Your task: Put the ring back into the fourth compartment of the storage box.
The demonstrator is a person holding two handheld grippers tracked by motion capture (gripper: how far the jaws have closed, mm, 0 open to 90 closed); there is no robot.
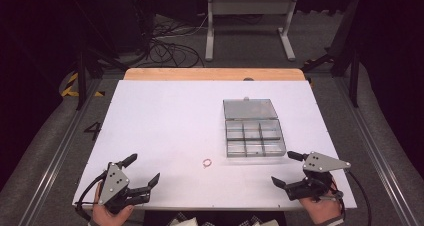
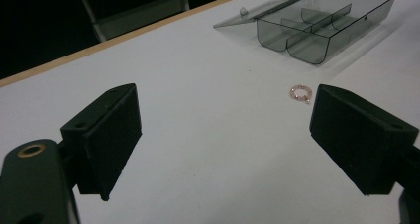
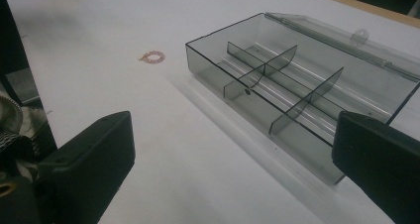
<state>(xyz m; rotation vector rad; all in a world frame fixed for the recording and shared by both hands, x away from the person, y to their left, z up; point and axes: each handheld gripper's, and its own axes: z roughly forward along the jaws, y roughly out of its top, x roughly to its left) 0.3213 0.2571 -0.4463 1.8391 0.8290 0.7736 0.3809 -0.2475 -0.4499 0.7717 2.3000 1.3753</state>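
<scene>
A small pink ring [image 1: 207,162] lies on the white table [image 1: 165,121], just left of a clear grey compartment box [image 1: 254,136] whose lid [image 1: 249,108] is folded back flat. The ring [image 2: 300,92] sits ahead of my left gripper [image 2: 225,135], nearer its right jaw. In the right gripper view the box [image 3: 292,85] lies close in front and the ring [image 3: 151,57] farther off to the left. My left gripper [image 1: 144,169] stands open at the table's front left corner. My right gripper [image 1: 287,168] stands open at the front right, below the box. Both hold nothing.
The box compartments look empty. A wooden strip [image 1: 215,74] edges the table's far side. Beyond it are a metal stand [image 1: 248,21] and loose cables [image 1: 165,48] on the floor. Rails [image 1: 55,156] run along both sides of the table.
</scene>
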